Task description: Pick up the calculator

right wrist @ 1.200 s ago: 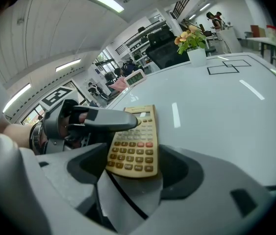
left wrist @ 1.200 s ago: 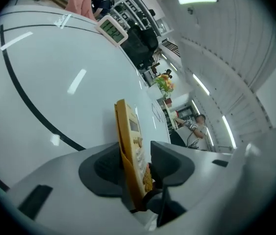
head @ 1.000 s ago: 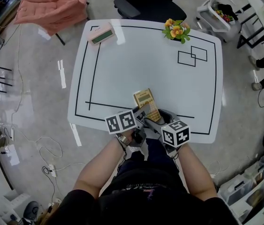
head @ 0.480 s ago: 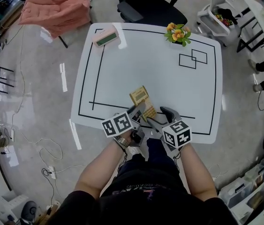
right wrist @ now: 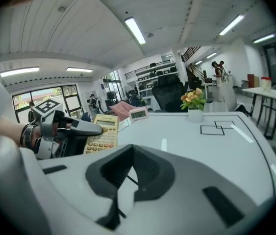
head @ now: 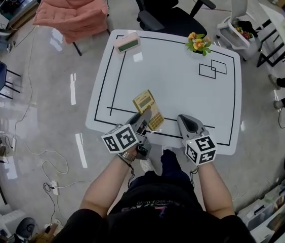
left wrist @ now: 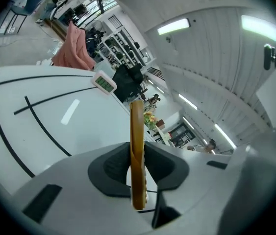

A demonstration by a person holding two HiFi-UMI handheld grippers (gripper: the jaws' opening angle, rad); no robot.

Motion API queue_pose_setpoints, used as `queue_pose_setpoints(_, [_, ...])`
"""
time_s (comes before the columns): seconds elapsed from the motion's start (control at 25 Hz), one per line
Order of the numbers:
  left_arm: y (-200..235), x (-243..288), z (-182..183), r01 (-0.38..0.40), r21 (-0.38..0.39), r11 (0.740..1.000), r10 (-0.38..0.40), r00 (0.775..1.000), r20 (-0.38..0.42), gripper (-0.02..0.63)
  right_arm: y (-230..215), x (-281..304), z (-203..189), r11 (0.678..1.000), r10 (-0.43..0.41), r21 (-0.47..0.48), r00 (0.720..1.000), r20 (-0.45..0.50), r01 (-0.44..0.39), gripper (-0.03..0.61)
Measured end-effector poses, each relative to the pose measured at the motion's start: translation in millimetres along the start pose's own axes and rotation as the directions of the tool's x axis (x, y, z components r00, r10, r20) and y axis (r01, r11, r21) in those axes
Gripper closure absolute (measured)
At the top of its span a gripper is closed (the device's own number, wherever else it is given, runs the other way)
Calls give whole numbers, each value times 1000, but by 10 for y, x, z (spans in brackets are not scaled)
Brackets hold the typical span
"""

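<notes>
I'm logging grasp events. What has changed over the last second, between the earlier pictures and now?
The left claw has just been closing on the calculator and now holds it, raised off the table. The right claw, open beside the calculator before, has drawn back and shut empty. The clock and flower pot stayed in place.

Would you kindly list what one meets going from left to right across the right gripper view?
calculator → digital clock → potted flowers → outlined squares
</notes>
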State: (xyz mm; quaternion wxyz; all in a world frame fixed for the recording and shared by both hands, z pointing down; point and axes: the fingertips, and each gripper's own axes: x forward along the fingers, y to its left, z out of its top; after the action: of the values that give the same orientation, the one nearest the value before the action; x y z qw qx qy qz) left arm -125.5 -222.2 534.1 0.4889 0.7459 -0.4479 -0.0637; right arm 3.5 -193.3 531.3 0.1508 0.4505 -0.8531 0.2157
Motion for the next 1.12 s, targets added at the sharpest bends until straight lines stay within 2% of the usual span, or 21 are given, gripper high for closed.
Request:
queue_pose_setpoints(0.24, [-300,-493,163,30,184,982,-42,997,61,532,230,-270,262,996,-31,-85,996,78,38,577])
queue_pose_setpoints(0.48, [-596,-994,182,49,361,931,-88,992,92,532,505,-627,424,990,-63,-113,987,145,80,577])
queue_pose_setpoints(0.6, [-726,-1222,109,65,433,899,-111,990,82,532,668,-828,456,986,-73,-136,983,166,96,577])
queue_pose_setpoints(0.84, [-963,-1463,-113,91,513,854,-142,988,61,532,835,-1226,453,977,-88,-173,977,193,122,577])
queue_pose_setpoints(1.12, [-1260,-1558,-463,89,555,827,-143,988,56,532,831,-1579,404,976,-71,-189,976,205,111,577])
